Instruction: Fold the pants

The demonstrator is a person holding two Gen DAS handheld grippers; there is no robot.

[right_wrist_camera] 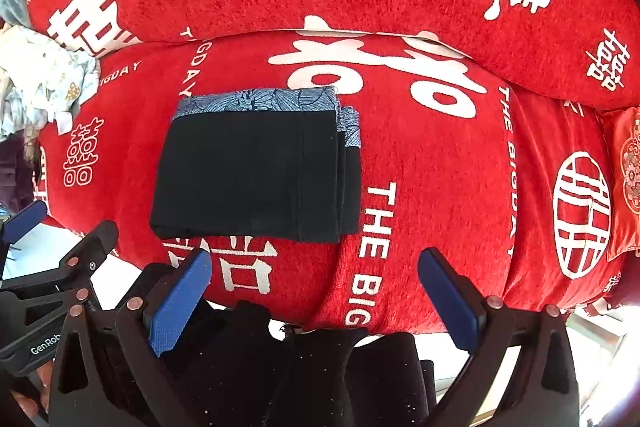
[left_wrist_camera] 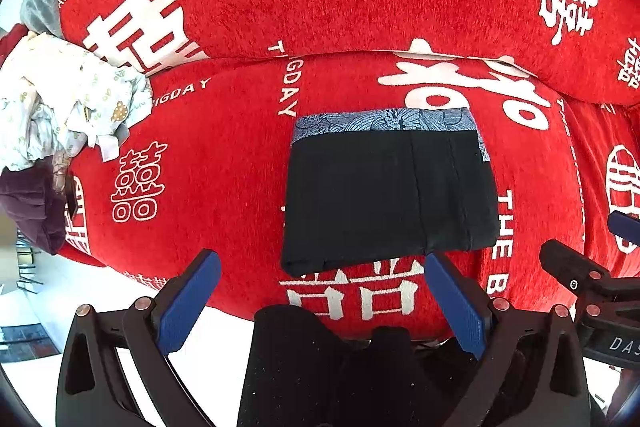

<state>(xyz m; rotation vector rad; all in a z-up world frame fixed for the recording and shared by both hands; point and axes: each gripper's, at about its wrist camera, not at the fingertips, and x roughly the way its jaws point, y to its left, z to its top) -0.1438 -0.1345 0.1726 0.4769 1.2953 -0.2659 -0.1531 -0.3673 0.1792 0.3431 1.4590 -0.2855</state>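
Observation:
The black pants (left_wrist_camera: 384, 199) lie folded into a compact rectangle on the red sofa seat, with a blue patterned waistband (left_wrist_camera: 380, 121) along the far edge. They also show in the right wrist view (right_wrist_camera: 252, 179). My left gripper (left_wrist_camera: 322, 267) is open and empty, just short of the pants' near edge. My right gripper (right_wrist_camera: 314, 267) is open and empty, near the pants' front right corner. The right gripper also shows at the right edge of the left wrist view (left_wrist_camera: 592, 283).
A red sofa cover (left_wrist_camera: 224, 163) with white lettering covers seat and backrest. A pile of light printed clothes (left_wrist_camera: 60, 99) and a dark purple garment (left_wrist_camera: 28, 207) lie at the left end. A red embroidered cushion (right_wrist_camera: 628, 179) sits at the right. White floor lies below.

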